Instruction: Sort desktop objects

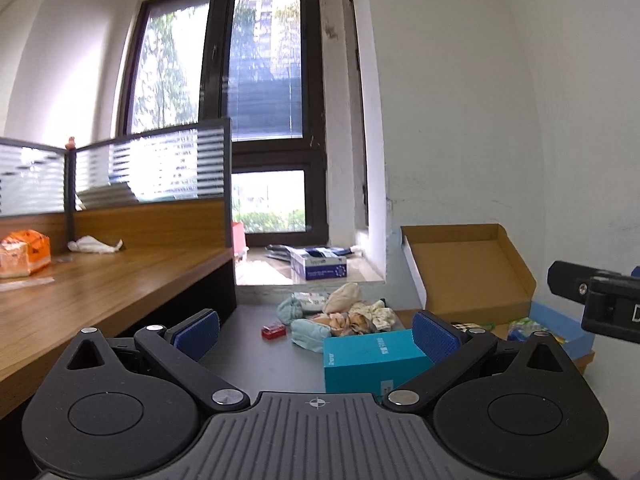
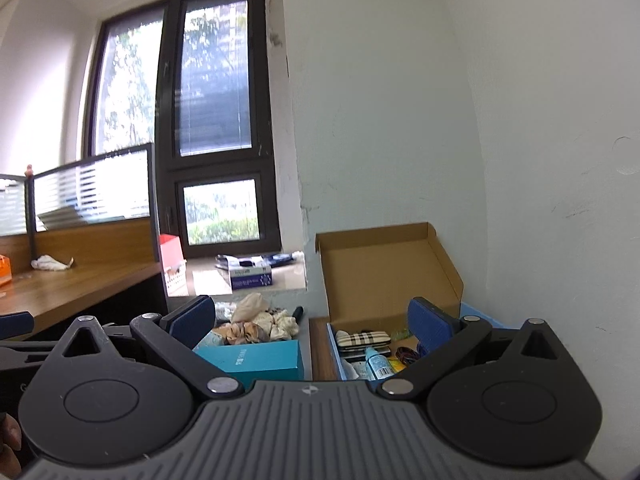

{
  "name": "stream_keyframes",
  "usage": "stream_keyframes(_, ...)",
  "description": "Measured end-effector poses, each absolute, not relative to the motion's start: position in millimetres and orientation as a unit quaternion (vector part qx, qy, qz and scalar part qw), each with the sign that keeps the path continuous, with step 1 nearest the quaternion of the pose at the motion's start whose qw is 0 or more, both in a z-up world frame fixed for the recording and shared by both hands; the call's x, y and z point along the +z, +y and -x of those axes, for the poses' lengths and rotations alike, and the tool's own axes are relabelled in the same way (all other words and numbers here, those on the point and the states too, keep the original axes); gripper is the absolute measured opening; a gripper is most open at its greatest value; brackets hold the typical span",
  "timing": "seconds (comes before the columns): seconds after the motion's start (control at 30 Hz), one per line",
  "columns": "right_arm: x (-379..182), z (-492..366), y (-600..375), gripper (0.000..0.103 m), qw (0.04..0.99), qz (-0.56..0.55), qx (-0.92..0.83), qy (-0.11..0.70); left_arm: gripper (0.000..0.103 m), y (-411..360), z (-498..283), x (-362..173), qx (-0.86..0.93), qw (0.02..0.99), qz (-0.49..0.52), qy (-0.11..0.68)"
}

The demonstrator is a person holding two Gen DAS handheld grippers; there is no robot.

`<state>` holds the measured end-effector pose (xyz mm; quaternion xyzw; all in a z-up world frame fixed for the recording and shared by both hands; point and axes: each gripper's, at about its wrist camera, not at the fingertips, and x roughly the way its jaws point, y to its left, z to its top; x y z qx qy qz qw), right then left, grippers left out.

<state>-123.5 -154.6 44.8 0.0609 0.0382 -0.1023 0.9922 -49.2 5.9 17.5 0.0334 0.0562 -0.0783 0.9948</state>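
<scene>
A teal box [image 1: 370,358] stands on the grey desk [image 1: 248,332], and it also shows in the right wrist view [image 2: 260,360]. Behind it lies a heap of socks and scrunchies [image 1: 344,314], with a small red item [image 1: 274,331] to its left. My left gripper [image 1: 316,330] is open and empty, held above the desk near the teal box. My right gripper [image 2: 310,326] is open and empty. A blue tray [image 2: 334,348] at the right holds a plaid case [image 2: 362,338], a small blue bottle [image 2: 376,362] and other small items.
An open cardboard box [image 2: 384,276] stands against the wall behind the tray. A wooden desk [image 1: 80,300] with a partition is at the left, holding an orange pack [image 1: 24,256] and a crumpled cloth [image 1: 94,245]. A blue-white box [image 1: 320,267] lies on the window sill.
</scene>
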Motion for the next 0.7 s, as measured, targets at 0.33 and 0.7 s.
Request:
stream_keyframes(0.33,9.6,146.4,-152.4,0.103,0.992,-0.04,-0.118,0.032,0.103,9.8,54.4,-13.2,-0.08,0.993,-0.032,0.082)
stream_keyframes(0.7,-4.4,123.4,-161.8,0.103,0.99,-0.04,-0.121,0.058,0.103,10.7,33.8,-26.8,-0.068,0.991,-0.04,0.105)
